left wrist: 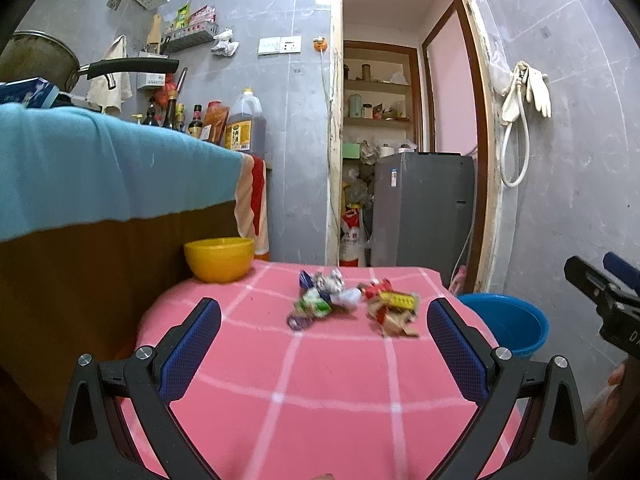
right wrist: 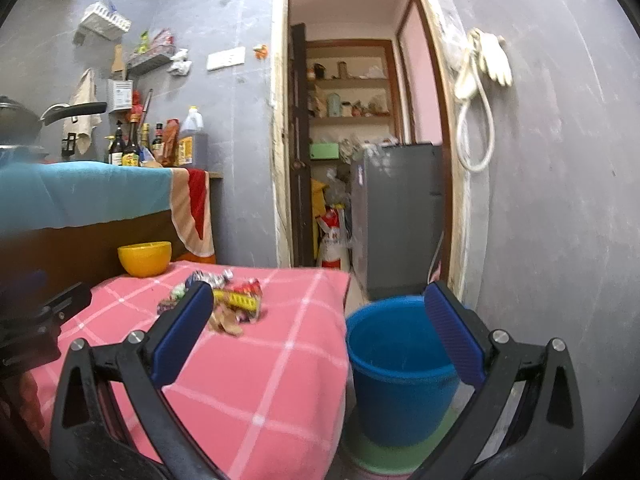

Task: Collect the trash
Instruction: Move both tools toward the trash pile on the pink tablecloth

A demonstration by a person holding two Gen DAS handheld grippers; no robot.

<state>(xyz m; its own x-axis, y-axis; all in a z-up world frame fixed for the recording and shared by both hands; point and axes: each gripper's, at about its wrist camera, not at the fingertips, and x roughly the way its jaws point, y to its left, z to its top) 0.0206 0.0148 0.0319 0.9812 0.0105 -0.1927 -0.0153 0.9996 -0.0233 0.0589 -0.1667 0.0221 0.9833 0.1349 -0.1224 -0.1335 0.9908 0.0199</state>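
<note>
A pile of crumpled wrappers (left wrist: 352, 300) lies on the pink checked tablecloth (left wrist: 320, 380), toward its far side; the right wrist view shows the same wrappers (right wrist: 228, 304) partly behind a finger. My left gripper (left wrist: 324, 320) hovers open just short of the pile, nothing between its blue pads. A blue bucket (right wrist: 396, 364) stands on the floor right of the table. My right gripper (right wrist: 320, 308) is open and empty, spanning the table's corner and the bucket. The right gripper (left wrist: 604, 292) also shows at the left view's right edge.
A yellow bowl (left wrist: 219, 258) sits at the table's far left corner, below a counter draped in teal cloth (left wrist: 100, 176) with bottles and a pan. Behind is a doorway with a grey fridge (right wrist: 396, 220). The bucket stands on a green mat (right wrist: 376, 452).
</note>
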